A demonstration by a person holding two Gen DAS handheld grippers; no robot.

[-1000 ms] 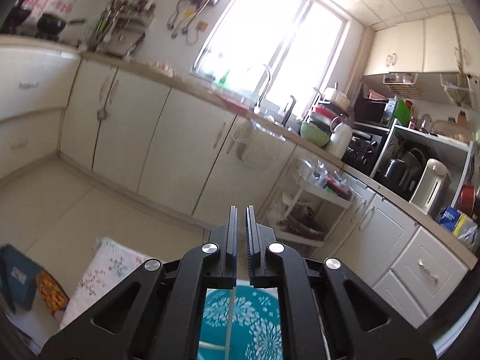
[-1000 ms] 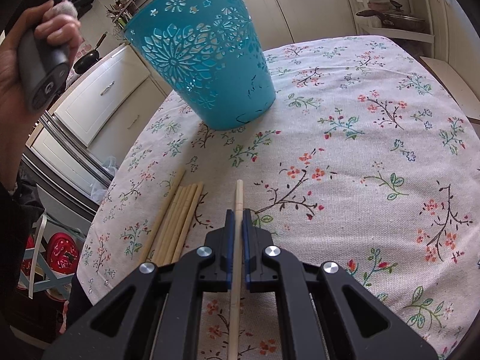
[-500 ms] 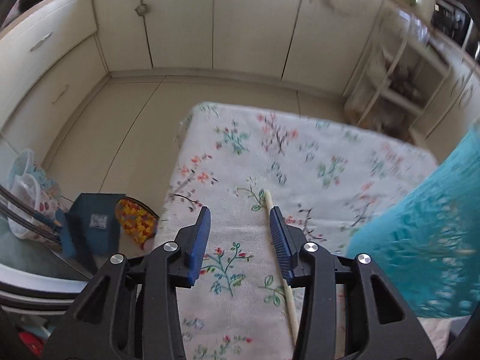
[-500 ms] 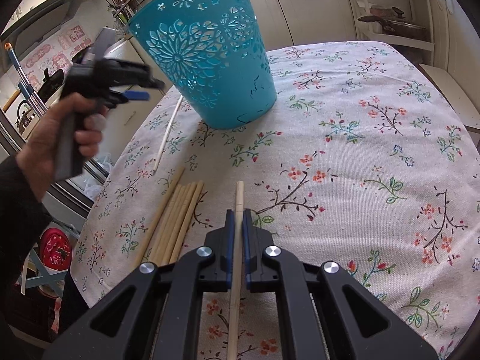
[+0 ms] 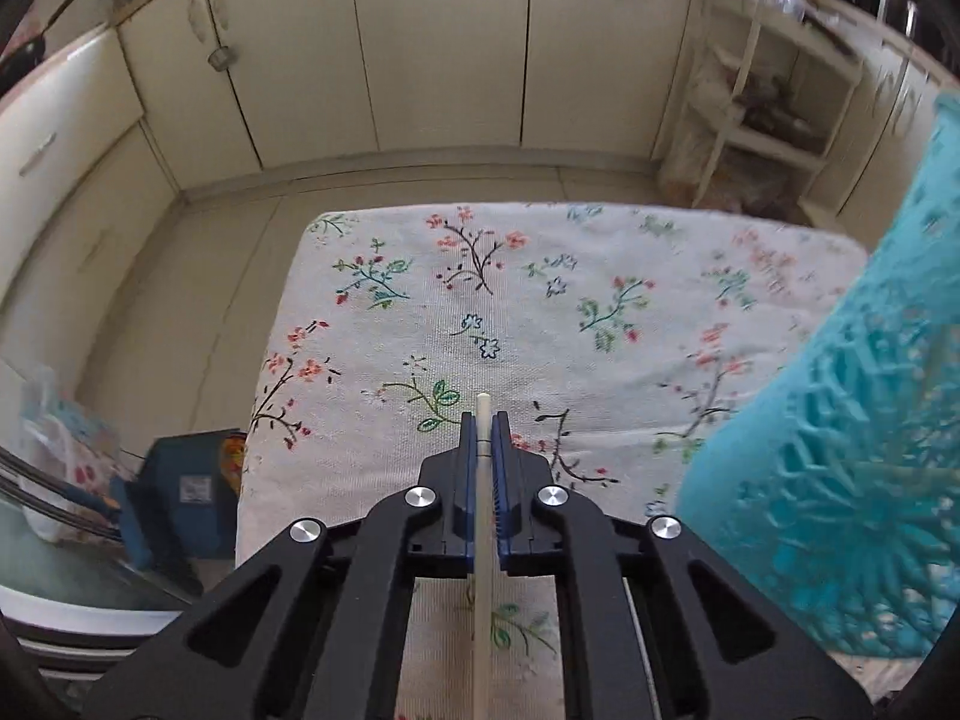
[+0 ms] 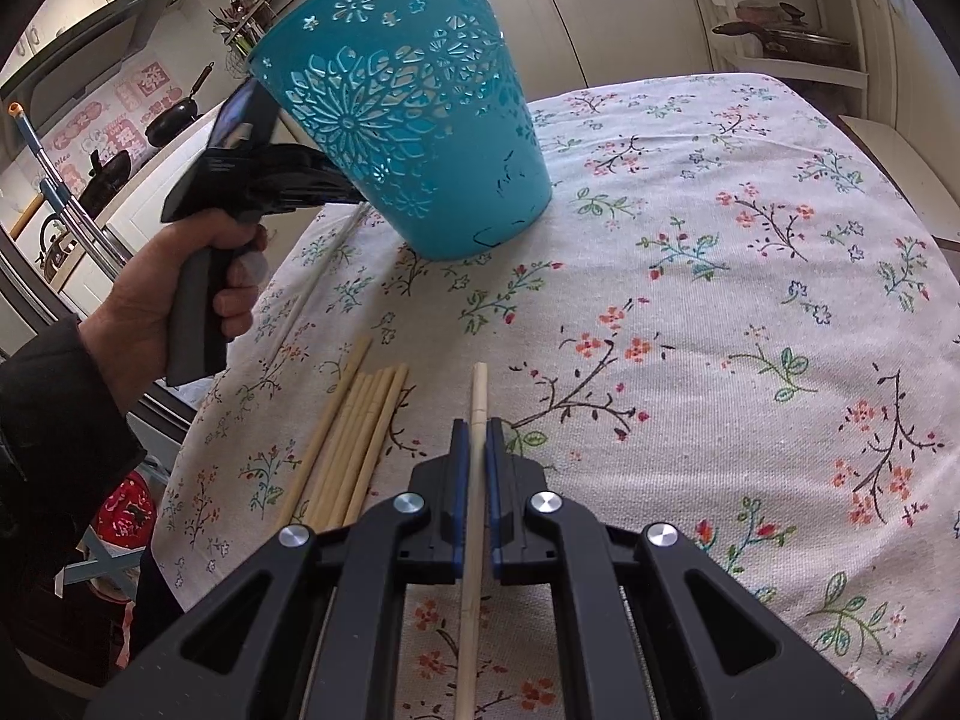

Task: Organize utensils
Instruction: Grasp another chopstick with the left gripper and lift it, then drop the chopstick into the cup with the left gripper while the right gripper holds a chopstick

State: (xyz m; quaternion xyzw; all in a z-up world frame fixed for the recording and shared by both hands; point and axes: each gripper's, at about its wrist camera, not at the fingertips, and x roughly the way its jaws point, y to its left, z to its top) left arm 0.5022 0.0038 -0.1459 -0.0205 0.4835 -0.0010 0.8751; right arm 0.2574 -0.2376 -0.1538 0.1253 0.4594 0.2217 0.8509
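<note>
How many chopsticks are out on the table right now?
7 at least. One white chopstick in the left hand-held gripper, one wooden chopstick in the right hand-held gripper, about five in the loose bundle; overlaps may hide more.

Right tool point(image 6: 472, 438) clamped on chopstick point(image 6: 477, 408)

The teal basket point(image 5: 852, 480) is blurred and cut off at the right edge.

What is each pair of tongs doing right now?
Left tongs: closed on a white chopstick.
Right tongs: closed on a wooden chopstick.
</note>
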